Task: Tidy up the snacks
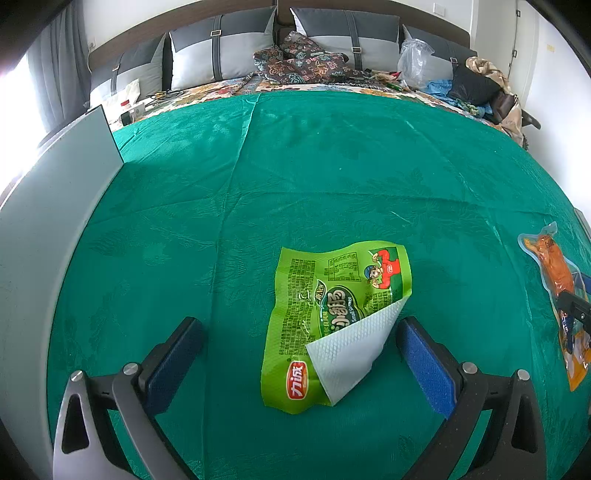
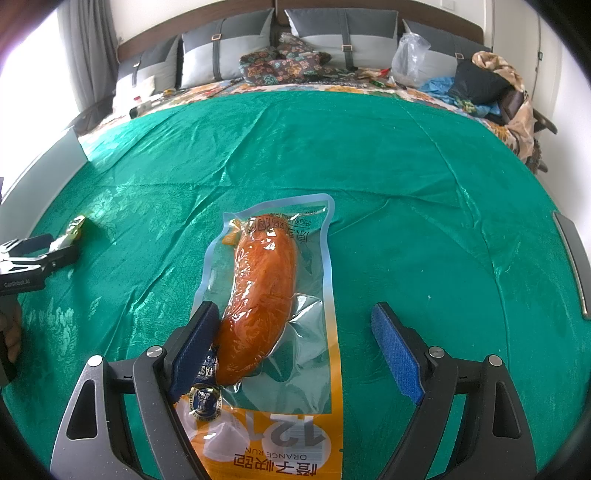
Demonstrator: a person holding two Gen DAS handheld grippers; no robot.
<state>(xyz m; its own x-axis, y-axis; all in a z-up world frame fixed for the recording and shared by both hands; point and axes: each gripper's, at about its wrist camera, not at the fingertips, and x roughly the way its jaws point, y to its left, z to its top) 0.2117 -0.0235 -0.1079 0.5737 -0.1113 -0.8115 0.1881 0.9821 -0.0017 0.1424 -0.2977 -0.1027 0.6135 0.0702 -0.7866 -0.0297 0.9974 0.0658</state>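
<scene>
Both tools are gaping wide: the left tool (image 1: 299, 354) is straddling a light, limp green packet (image 1: 332, 325) lying flat on the bed (image 1: 332, 166), best pinched at its curled 5 o'clock corner, while the right tool (image 2: 291, 347) is flanking a heavier, slippery vacuum-packed sausage (image 2: 262, 291), best grasped across its firm middle

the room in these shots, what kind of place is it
Most likely a bedroom. The snacks lie on a green bedspread over a wide bed, with grey cushions propped against a dark headboard at the far end, and a curtain beside a bright window on the left.
</scene>
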